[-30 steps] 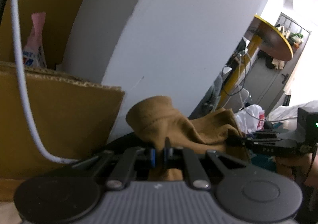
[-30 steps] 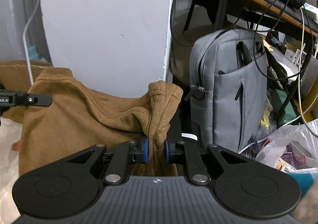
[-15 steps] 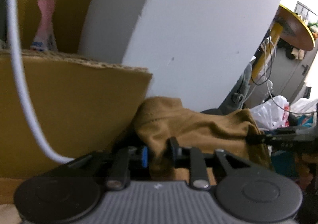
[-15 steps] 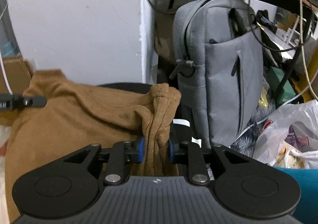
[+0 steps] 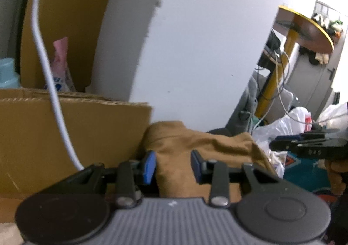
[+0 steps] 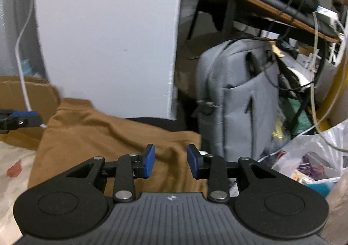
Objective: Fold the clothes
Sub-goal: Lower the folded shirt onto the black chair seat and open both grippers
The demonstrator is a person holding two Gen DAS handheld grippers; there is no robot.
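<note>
A brown garment (image 5: 206, 147) lies slumped in front of a white panel, spread flat in the right wrist view (image 6: 108, 134). My left gripper (image 5: 173, 158) hovers over its left end. Its blue pads stand apart and are closing slightly, with cloth in the gap but not pressed. My right gripper (image 6: 171, 157) hangs over the garment's right edge, jaws apart and closing a little, pads clear of the cloth. Each gripper shows in the other's view: the right gripper (image 5: 304, 145) at the far right, the left gripper (image 6: 19, 117) at the far left.
A cardboard box (image 5: 65, 136) with a white cable (image 5: 43, 60) across it stands left of the garment, and the white panel (image 5: 195, 49) rises behind. A grey backpack (image 6: 239, 97) and plastic bags (image 6: 315, 158) crowd the right, under a desk (image 6: 261, 1).
Both grippers have opened and let go of the bunched cloth, which has dropped and lies flatter. The left gripper has risen and drawn back a little.
</note>
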